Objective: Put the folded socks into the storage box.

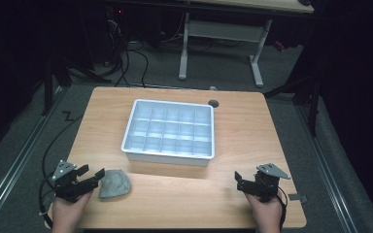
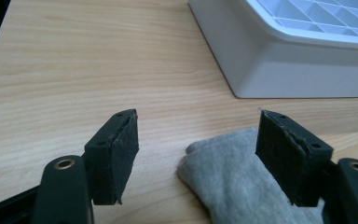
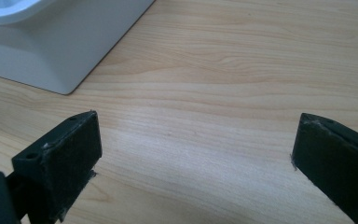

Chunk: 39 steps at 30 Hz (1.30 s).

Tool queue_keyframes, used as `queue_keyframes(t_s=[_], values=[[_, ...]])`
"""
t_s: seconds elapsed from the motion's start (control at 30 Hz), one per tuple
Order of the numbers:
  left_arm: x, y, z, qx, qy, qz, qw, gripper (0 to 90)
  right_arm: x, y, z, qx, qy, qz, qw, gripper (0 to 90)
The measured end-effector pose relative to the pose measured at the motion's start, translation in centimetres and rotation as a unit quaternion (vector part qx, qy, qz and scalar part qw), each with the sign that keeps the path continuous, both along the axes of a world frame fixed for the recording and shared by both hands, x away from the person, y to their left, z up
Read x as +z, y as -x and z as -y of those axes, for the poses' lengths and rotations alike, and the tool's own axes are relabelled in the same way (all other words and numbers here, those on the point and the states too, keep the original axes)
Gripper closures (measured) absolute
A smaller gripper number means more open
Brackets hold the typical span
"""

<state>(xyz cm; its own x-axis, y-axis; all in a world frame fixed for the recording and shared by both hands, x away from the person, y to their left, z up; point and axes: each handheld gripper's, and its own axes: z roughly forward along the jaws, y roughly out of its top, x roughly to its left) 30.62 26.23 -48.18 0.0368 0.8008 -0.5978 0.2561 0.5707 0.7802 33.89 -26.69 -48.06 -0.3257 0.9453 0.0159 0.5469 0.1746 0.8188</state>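
Note:
A crumpled grey cloth [image 1: 114,184] lies on the wooden table near its front left. My left gripper [image 1: 91,175] is open right beside it, its jaws pointing toward the cloth. In the left gripper view the cloth [image 2: 233,182] lies low between the spread jaws, nearer the right one, with nothing clamped. My right gripper [image 1: 241,181] is open at the front right of the table, jaws wide over bare wood [image 3: 200,140]. A white tray [image 1: 169,130] with a grid of small empty compartments sits in the middle of the table.
The tray's white wall [image 2: 279,65] rises ahead and right of the left gripper, and its corner [image 3: 60,51] stands ahead and left of the right gripper. A round hole [image 1: 213,103] is in the tabletop behind the tray. Another table's legs [image 1: 257,63] stand beyond.

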Motion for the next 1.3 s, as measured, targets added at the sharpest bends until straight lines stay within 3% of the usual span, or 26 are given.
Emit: queue_keyframes(t_s=[0.17, 0.37, 0.77, 0.87, 1.03, 1.23, 1.3], values=[[-0.1, -0.6, 0.4, -0.006, -0.010, 0.004, 0.9999, 30.7, -0.3, 0.5, 0.6, -0.007, -0.003, 0.001, 1.0000, 0.9], [0.2, -0.7, 0.3, -0.003, -0.008, 0.009, 0.9999, 31.3, -0.4, 0.7, 0.9, -0.013, 0.000, 0.002, 0.9999, 1.3], [0.4, -0.5, 0.8, -0.011, -0.018, 0.016, 0.9997, 33.8, -0.7, 0.8, 0.3, 0.011, 0.009, -0.003, 0.9999, 2.8], [0.2, -0.3, 1.0, -0.010, -0.009, 0.018, 0.9997, 35.5, -0.7, 0.8, 0.2, 0.007, 0.011, 0.001, 0.9999, 5.0], [-0.2, -0.5, 1.6, -0.006, -0.012, -0.004, 0.9999, 34.7, -0.3, 0.7, 0.0, 0.011, 0.017, 0.011, 0.9997, 5.6], [1.0, 0.0, 3.1, 0.001, -0.047, -0.015, 0.9988, 35.0, -0.4, 0.4, 0.2, 0.022, 0.017, 0.019, 0.9994, 7.8], [1.5, 0.6, 3.8, 0.004, -0.058, -0.035, 0.9977, 35.5, -0.3, 0.5, 0.2, 0.028, 0.013, 0.024, 0.9992, 9.0]])
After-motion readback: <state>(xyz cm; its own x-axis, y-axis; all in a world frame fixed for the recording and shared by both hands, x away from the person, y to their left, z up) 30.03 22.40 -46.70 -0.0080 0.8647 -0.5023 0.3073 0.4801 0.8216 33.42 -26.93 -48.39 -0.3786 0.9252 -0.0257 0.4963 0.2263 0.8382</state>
